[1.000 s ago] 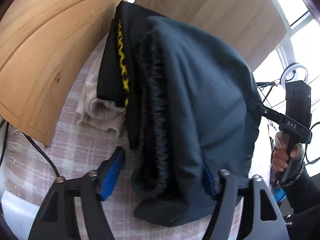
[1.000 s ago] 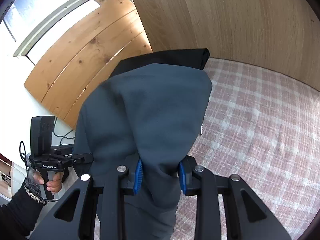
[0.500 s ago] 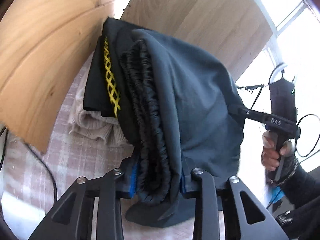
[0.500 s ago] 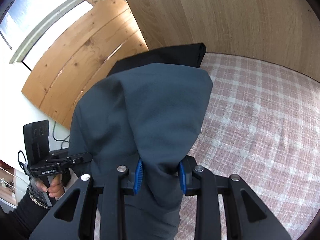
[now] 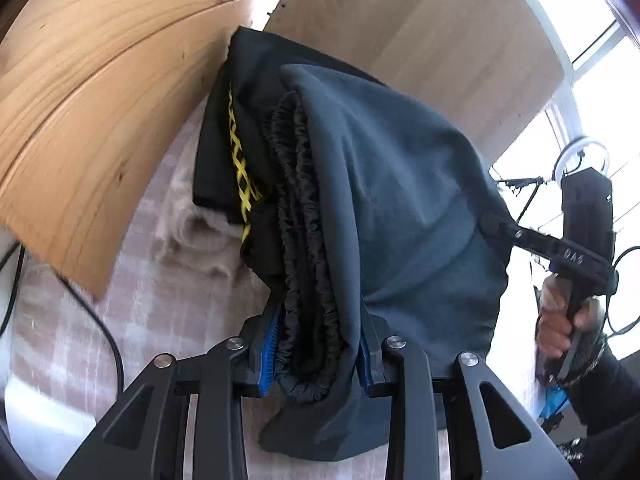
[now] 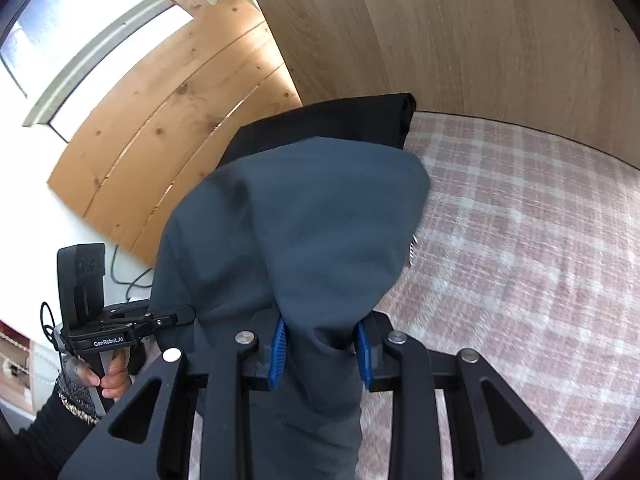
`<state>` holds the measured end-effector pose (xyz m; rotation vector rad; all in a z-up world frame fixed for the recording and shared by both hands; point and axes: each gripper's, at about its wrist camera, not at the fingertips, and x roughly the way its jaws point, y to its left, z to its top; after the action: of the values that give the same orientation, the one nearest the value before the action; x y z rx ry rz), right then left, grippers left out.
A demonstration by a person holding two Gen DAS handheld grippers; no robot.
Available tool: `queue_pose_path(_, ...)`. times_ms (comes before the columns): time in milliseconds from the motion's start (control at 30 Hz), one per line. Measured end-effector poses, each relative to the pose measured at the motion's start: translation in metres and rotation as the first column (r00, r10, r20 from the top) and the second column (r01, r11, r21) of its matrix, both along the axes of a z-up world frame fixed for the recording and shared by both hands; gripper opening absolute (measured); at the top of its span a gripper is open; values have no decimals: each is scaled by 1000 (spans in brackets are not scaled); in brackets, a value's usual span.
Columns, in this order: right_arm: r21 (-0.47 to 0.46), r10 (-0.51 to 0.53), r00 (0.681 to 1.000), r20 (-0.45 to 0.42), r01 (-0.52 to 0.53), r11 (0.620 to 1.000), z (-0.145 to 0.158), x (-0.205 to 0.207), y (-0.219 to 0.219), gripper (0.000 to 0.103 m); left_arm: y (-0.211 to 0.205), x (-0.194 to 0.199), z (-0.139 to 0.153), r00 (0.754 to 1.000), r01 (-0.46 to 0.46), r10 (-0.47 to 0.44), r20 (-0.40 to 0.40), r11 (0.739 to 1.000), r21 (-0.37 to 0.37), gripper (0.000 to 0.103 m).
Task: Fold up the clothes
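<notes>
Now the left hand-held gripper, open around the waistband a second ago, is clamped on the gathered elastic edge of the folded dark grey fleece garment. The right hand-held gripper pinches the opposite end, so the bundle hangs above the pink checked bed cover, apparently ready for stacking. Legible: "GenRobot.AI" on the left unit.

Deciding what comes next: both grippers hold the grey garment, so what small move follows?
Probably lower it onto the black folded garment behind: left gripper and right gripper both clamp the folded grey garment above the plaid surface.
</notes>
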<state>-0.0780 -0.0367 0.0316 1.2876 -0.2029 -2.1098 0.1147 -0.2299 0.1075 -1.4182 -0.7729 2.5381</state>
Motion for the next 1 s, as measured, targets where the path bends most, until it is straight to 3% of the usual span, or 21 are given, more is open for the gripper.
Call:
queue_pose_path(100, 31, 2, 1000, 2, -2, 1000, -7, -8, -13, 26, -3, 0, 5, 1000, -21, 21, -15, 1000, -16, 30)
queue_pose_path(167, 27, 8, 1000, 1, -8, 1000, -5, -7, -14, 26, -2, 7, 4, 1000, -16, 17, 16, 1000, -14, 45)
queue_pose_path(233, 14, 17, 1000, -9, -16, 1000, -1, -5, -11, 26, 0, 17, 2, 999, 5, -4, 43, 1000, -16, 53)
queue_pose_path(367, 2, 17, 1000, -8, -17, 1000, 0, -4, -5, 26, 1, 27, -9, 1000, 7, -9, 29, 999, 47, 51)
queue_pose_path(400, 3, 15, 1000, -7, -15, 1000, 0, -4, -6, 26, 3, 27, -10, 1000, 7, -8, 24, 998, 57, 47)
queue_pose_path(433, 7, 14, 1000, -6, -14, 1000, -1, -3, -6, 26, 5, 27, -10, 1000, 6, -7, 19, 998, 63, 32)
queue_pose_path(533, 6, 12, 1000, -10, -12, 1000, 3, -1, -6, 26, 15, 32, 4, 1000, 23, -23, -4, 999, 28, 22)
queue_pose_path(733, -21, 28, 998, -52, -29, 999, 31, 16, 1, 25, 34, 60, 49, 998, 51, -52, -41, 999, -9, 20)
queue_pose_path(933, 5, 24, 998, -66, -24, 1000, 36, 23, 1, 24, 52, 64, 55, 996, 56, -56, -62, 998, -3, 20)
queue_pose_path(1000, -35, 7, 997, -77, -10, 999, 44, 25, 10, 23, 57, 65, 56, 996, 57, -57, -68, 998, 1, 20)
